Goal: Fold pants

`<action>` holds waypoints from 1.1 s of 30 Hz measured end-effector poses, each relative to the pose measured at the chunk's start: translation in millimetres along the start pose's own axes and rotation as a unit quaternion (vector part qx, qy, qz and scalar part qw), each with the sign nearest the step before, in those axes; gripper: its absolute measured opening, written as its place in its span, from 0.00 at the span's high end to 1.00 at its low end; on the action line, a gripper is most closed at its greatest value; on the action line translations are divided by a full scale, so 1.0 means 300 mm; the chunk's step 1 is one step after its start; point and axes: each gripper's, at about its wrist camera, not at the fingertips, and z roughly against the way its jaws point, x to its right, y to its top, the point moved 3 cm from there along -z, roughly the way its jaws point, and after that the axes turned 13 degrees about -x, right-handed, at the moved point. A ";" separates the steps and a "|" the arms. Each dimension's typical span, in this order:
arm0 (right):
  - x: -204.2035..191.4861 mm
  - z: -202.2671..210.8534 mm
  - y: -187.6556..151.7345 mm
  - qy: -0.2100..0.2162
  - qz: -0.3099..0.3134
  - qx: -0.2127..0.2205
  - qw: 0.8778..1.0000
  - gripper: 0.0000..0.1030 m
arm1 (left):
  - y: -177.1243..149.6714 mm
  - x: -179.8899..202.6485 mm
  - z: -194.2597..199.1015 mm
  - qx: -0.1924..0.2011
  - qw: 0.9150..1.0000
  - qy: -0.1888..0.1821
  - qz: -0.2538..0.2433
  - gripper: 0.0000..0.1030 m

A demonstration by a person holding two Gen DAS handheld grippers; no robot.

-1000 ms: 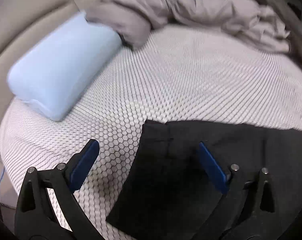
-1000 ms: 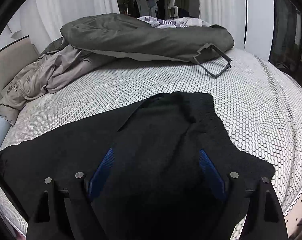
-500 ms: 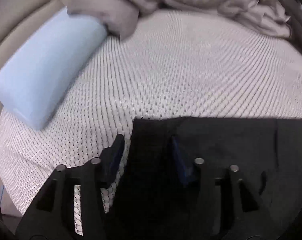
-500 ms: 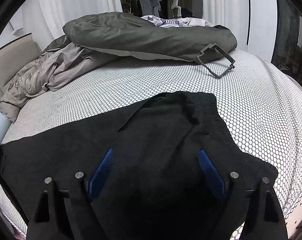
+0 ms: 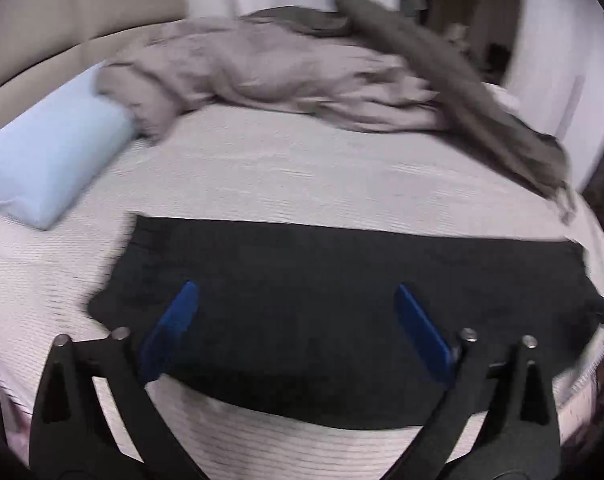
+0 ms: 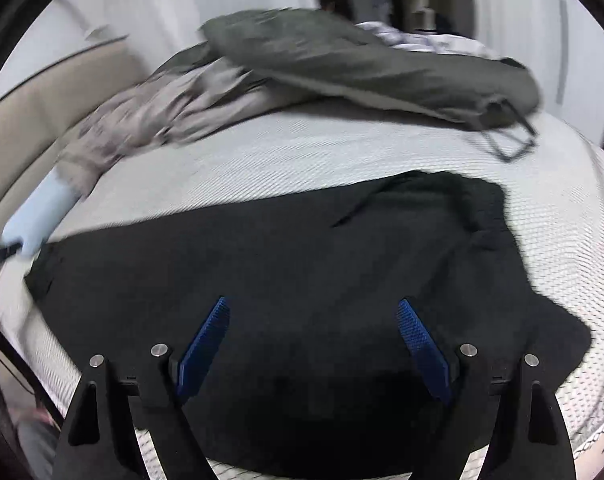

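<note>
Black pants [image 5: 342, 264] lie folded lengthwise in a long flat band across the near part of the bed, with the wider waist end at the right [image 6: 462, 208]. My left gripper [image 5: 295, 289] hovers above the band's left half. Its jaws are opening wide, and nothing is pinched between its blue pads [image 5: 174, 320]. My right gripper [image 6: 312, 303] stands open over the middle of the pants [image 6: 302, 248], and its pads [image 6: 422, 344] grip no cloth. Both views are blurred by motion.
The bed has a white honeycomb-patterned sheet [image 5: 302, 176]. A light blue pillow [image 5: 50, 160] lies at the left by the beige headboard [image 5: 62, 28]. A crumpled grey duvet [image 5: 282, 76] and a darker cover [image 6: 362, 60] fill the far side. A black frame [image 6: 510, 140] lies far right.
The left gripper half closed at the pants' left end, then opened wide, drew back and swung right, so the whole band now shows. The right gripper turned slightly left.
</note>
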 end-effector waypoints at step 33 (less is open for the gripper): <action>-0.049 -0.092 -0.204 -0.070 0.079 -0.055 0.993 0.15 | -0.462 0.768 -0.266 -0.068 0.975 -0.053 -0.203 0.01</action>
